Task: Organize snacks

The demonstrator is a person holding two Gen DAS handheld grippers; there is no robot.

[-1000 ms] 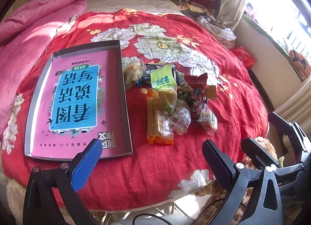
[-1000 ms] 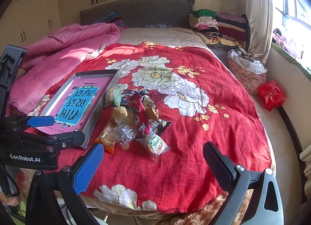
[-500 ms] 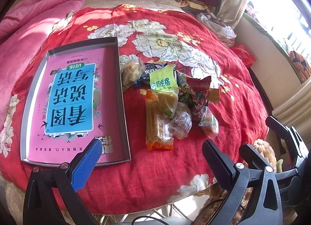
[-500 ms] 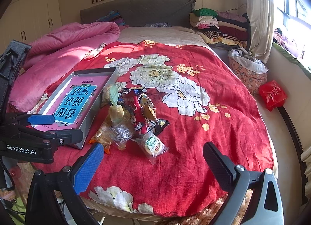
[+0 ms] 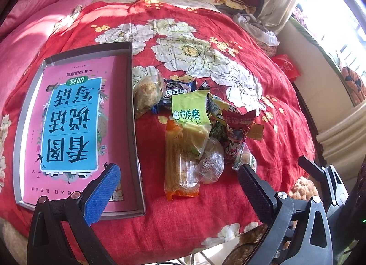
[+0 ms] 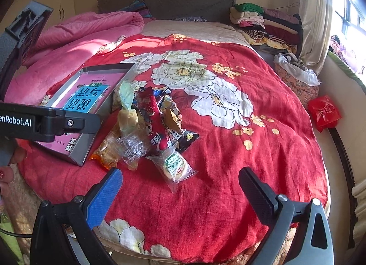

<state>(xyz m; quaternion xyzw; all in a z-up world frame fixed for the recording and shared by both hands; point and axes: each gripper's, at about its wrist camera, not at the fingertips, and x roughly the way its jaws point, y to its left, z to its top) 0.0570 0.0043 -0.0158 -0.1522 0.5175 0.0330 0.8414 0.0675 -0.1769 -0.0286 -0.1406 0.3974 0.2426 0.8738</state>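
A pile of snack packets lies on the red flowered bedspread: a green-labelled pack, a long orange pack, a red pack, a blue cookie pack and clear-wrapped buns. A shallow grey box with a pink and blue printed floor lies left of the pile, holding no snacks. My left gripper is open, just before the pile's near end. My right gripper is open, near a clear-wrapped bun. The pile and box also show in the right wrist view.
A pink quilt is heaped at the bed's left. Folded clothes are stacked at the far right by a curtain. A red bag lies on the floor right of the bed. The bed edge is just below my grippers.
Both grippers have moved forward and closer to the snack pile. Both stay open. The snacks and box have not moved.
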